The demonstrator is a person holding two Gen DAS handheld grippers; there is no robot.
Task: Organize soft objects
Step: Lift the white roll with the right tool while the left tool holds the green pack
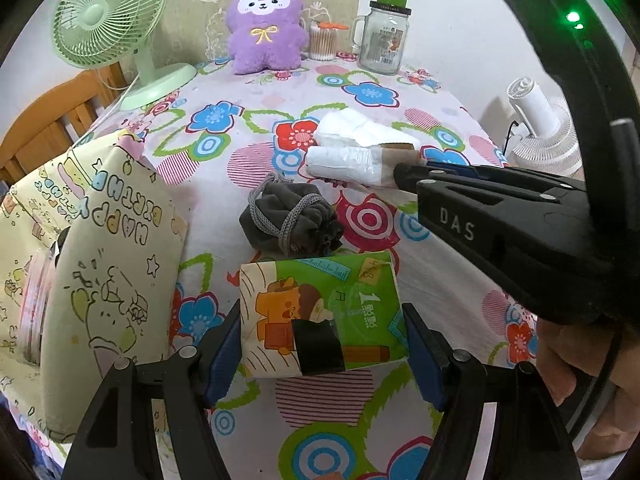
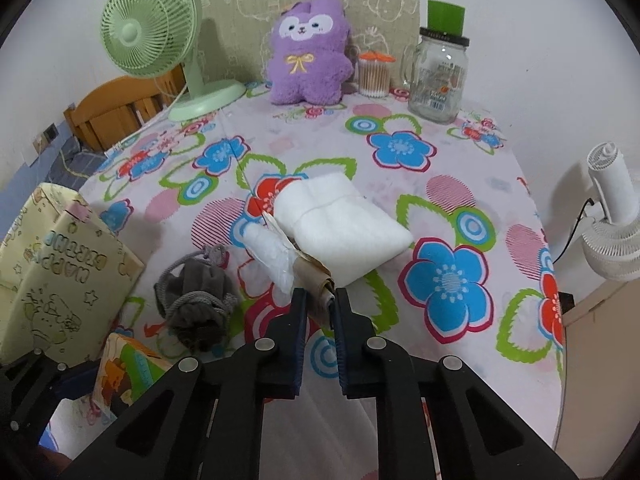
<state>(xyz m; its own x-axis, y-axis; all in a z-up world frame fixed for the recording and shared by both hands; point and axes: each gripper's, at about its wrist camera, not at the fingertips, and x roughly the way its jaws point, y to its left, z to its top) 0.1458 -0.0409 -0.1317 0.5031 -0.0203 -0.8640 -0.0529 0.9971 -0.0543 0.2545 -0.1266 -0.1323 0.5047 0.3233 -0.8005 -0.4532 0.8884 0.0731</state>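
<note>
My left gripper is shut on a green tissue pack with a cartoon print, just above the flowered tablecloth; the pack also shows in the right wrist view. My right gripper is shut on the brown cardboard end of a plastic-wrapped roll, also seen from the left wrist. A folded white cloth lies beside the roll. A grey drawstring pouch lies between the pack and the roll. A yellow gift bag stands at the left.
At the back stand a purple plush, a green desk fan, a cotton swab jar and a glass mug jar. A white fan stands off the table's right edge. A wooden chair is at the left.
</note>
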